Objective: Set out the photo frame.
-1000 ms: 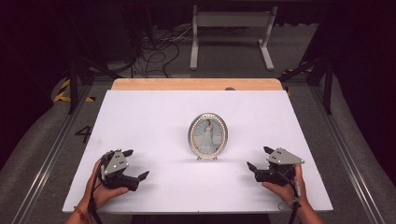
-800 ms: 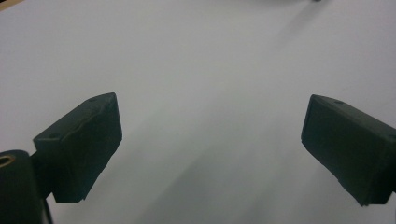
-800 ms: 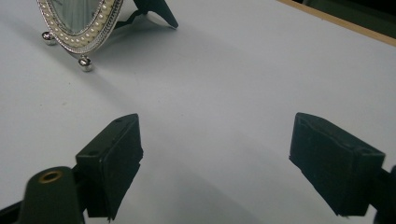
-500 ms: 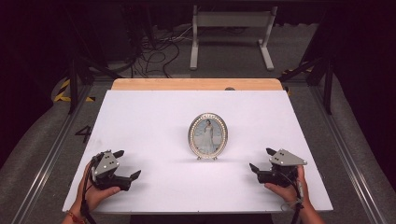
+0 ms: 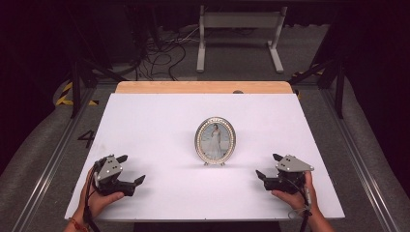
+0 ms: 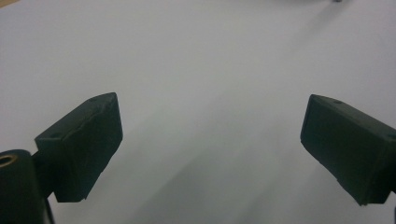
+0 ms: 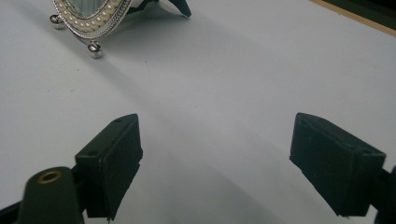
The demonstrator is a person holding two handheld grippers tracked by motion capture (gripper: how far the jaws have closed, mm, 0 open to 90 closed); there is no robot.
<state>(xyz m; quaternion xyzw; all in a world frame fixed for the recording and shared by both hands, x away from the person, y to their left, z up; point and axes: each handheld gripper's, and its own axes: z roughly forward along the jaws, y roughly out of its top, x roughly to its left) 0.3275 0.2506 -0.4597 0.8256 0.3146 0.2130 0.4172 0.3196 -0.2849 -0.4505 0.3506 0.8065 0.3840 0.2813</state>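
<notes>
meanwhile left gripper (image 5: pixel 129 170) has slid out toward the table's (image 5: pixel 154 116) left near corner; right gripper (image 5: pixel 267 167) barely shifted. both sets of jaws apart, empty. oval photo frame (image 5: pixel 215 140) stands upright mid-table, untouched. looks like a resting pose.

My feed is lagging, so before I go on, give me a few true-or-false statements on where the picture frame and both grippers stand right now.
1. The oval picture frame stands upright on the white table. True.
2. The left gripper is shut on the frame. False: its jaws are apart and hold nothing, well to the frame's left.
3. The right gripper is open. True.
4. The frame lies flat, face down. False: it stands on small feet with a prop behind, its photo facing the person.
5. Both grippers sit near the table's near edge, one on each side of the frame. True.
</notes>
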